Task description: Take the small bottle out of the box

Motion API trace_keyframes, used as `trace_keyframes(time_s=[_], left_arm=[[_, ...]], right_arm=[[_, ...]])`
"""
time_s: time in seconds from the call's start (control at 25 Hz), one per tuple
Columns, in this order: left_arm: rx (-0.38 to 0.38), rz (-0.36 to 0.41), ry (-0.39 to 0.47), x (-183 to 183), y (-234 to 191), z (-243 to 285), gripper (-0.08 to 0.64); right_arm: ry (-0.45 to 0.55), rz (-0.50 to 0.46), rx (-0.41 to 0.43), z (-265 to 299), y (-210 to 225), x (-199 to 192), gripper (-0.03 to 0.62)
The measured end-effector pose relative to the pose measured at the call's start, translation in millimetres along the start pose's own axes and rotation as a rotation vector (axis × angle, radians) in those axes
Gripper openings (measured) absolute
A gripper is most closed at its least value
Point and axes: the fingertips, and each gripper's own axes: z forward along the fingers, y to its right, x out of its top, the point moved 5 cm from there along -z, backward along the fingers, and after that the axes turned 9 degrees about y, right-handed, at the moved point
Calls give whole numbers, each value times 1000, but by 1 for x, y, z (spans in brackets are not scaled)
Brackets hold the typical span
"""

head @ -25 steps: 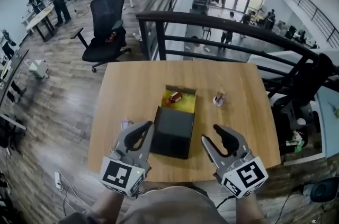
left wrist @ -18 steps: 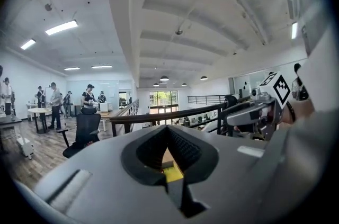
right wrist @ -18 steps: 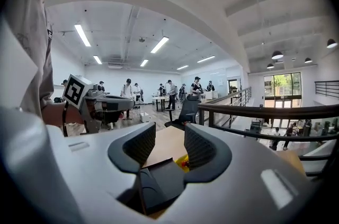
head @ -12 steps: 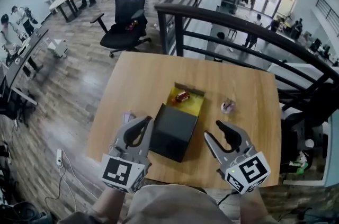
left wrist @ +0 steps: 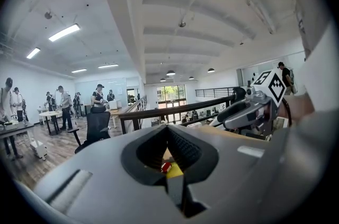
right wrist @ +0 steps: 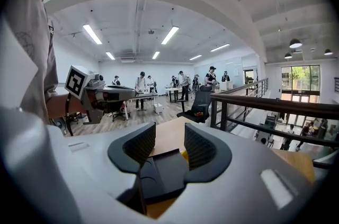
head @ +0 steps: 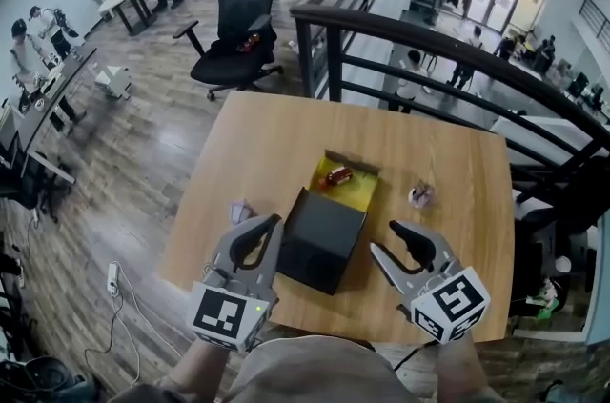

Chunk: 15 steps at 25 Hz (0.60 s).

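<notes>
A small red bottle [head: 337, 175] lies in the open box [head: 357, 194], which is yellow inside. Its black lid [head: 321, 239] is folded toward me, flat on the table. My left gripper [head: 272, 222] hovers at the lid's left edge, shut with nothing in it. In the left gripper view the left gripper [left wrist: 167, 130] has its tips together, and the bottle [left wrist: 166, 167] shows through the loop behind them. My right gripper [head: 384, 237] sits right of the lid, open and empty. In the right gripper view the right gripper [right wrist: 169, 138] looks over the black lid [right wrist: 167, 167].
A small crumpled pinkish object [head: 420, 194] lies on the wooden table [head: 267, 144] right of the box. A small pale item [head: 240, 211] rests by my left gripper. A black railing [head: 429, 58] runs behind the table. An office chair [head: 238, 30] and people stand farther back.
The head view has swung, so the table and box sit further right in the picture. Both grippers keep their places beside the lid and their jaws look unchanged.
</notes>
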Motion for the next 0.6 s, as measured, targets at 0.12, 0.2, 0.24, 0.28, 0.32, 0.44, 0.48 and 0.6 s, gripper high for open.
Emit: trace_keyframes(time_s=[0.12,0.2,0.24,0.28,0.32,0.44,0.48,0.6], left_arm=[[-7,7,-23,-7,-6,3,2],[-53,29,-54,-15,-4,9,2],[-81,51,-58,-20,-3,12,2],[-106,74,-58,-25,-2,15,2],[-122,88,-59,-30,-3,17,2],[-128,83,-76,-40,-9,25,2],[-126,79,-84,-43,-12,28,2],[-130,74,-115,-55,-20,38,2]], right_arm=[[-41,-27,21,12,4,-5,153],[-72,-53,47,23,10,-10,153],[-95,-66,70,30,13,-14,153],[-121,-79,94,37,15,-19,153],[-150,-93,114,44,16,-24,153],[-258,-202,124,66,22,-36,153],[-297,-261,117,74,24,-40,155],[-390,-389,102,99,31,-54,153]])
